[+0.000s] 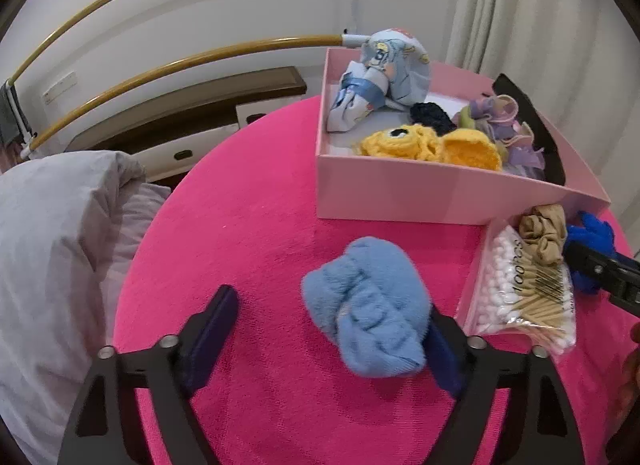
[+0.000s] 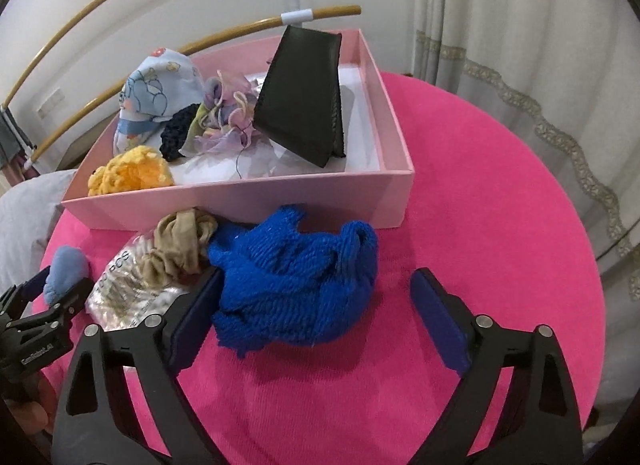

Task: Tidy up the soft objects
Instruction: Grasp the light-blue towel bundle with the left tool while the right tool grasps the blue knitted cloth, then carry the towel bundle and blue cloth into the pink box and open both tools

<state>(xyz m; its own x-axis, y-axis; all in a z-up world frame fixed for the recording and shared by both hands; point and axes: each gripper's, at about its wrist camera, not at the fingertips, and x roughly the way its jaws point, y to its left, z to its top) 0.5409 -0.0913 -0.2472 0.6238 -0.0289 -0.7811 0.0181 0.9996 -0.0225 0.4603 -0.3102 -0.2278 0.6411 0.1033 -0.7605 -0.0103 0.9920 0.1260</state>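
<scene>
On pink tabletop [image 1: 260,225], both grippers' fingers spread, straddling light-blue plush [image 1: 368,313] (left gripper [image 1: 332,341]) and blue knit [image 2: 296,285] (right gripper [image 2: 320,317]); next: pinch, lift to pink box [image 2: 240,201].

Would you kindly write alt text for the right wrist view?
The right gripper straddles a blue knitted piece on a pink tablecloth, jaws apart. Behind it, a pink box holds soft items and a black pouch.
</scene>
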